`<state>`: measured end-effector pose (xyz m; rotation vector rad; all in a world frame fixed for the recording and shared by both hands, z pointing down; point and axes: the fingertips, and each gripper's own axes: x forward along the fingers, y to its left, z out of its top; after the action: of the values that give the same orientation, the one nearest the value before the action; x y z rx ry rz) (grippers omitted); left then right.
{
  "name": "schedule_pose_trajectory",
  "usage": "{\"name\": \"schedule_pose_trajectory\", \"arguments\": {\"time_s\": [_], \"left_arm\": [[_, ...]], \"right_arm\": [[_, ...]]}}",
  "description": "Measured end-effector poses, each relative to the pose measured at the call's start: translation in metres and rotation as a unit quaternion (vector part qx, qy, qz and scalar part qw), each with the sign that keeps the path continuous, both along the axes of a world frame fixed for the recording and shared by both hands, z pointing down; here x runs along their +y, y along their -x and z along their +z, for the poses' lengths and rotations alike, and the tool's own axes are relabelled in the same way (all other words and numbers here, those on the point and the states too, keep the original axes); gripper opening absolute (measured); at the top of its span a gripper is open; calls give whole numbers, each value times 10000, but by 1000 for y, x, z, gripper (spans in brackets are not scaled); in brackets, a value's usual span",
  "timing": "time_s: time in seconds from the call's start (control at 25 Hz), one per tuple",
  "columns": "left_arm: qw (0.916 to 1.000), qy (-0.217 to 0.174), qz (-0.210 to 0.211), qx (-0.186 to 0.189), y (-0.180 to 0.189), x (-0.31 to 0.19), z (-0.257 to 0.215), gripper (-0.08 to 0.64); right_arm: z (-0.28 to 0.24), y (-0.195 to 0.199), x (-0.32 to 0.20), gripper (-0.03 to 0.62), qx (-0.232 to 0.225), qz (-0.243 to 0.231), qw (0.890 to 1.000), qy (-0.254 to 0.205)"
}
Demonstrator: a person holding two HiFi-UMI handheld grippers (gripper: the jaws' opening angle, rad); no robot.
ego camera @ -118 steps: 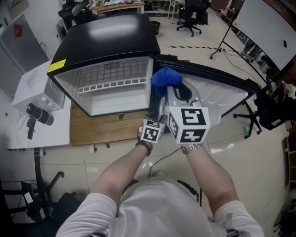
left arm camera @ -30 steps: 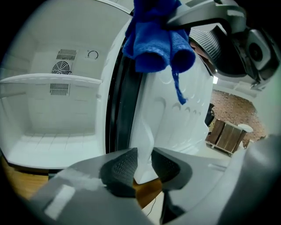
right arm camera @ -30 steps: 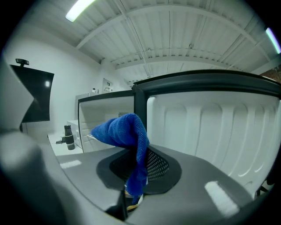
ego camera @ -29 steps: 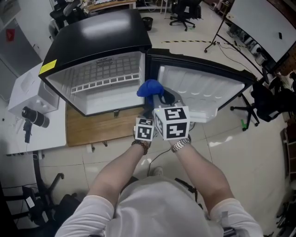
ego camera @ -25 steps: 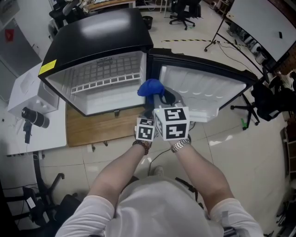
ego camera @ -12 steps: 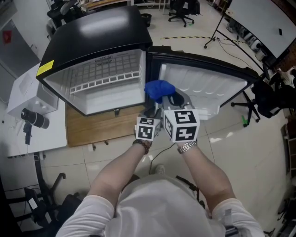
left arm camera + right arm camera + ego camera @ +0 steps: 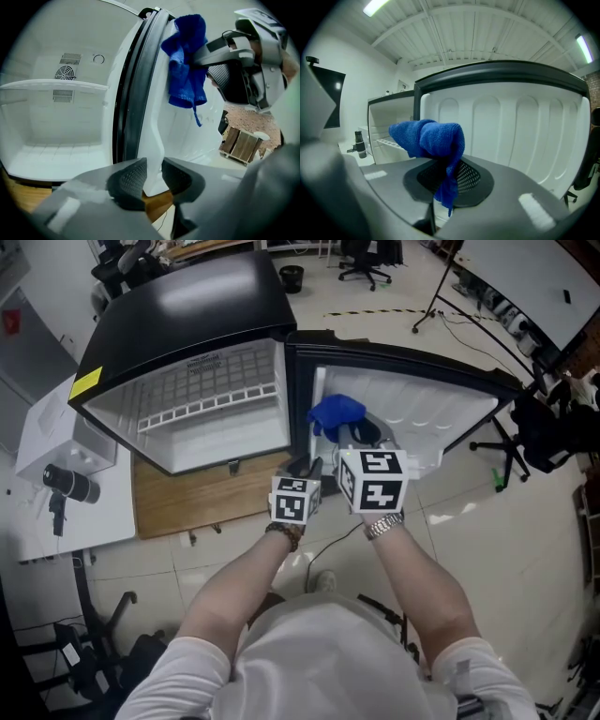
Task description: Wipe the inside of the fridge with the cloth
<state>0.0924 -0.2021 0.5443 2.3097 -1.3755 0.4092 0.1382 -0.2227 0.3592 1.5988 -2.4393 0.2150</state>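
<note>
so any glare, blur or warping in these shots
Head view: sharp, with a pale glare patch on the glossy top of the small black fridge. Left gripper view: fisheye with dark corners, bowing the black rubber door seal; the left tool up close is soft. Right gripper view: ceiling strip lights blow out; the bunched blue cloth is crisp.

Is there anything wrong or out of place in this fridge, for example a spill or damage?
Nothing stands out. The fridge shows no spill or damage, its shelf sits straight, and the door stands open, gripped at its edge by the left tool. The right tool holds the bunched cloth.
</note>
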Motion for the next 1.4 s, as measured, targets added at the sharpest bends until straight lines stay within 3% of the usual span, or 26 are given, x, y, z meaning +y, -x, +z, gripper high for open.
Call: {"name": "schedule_pose_trajectory", "arguments": {"time_s": [0.32, 1.4], "left_arm": [[10000, 6, -76, -23, 1, -1, 4, 103], [9995, -97, -294, 4, 2, 0, -2, 101]], "right_arm": [[3, -31, 2, 38, 45, 236, 9997, -9], [16, -221, 5, 38, 241, 1740, 9844, 139]]}}
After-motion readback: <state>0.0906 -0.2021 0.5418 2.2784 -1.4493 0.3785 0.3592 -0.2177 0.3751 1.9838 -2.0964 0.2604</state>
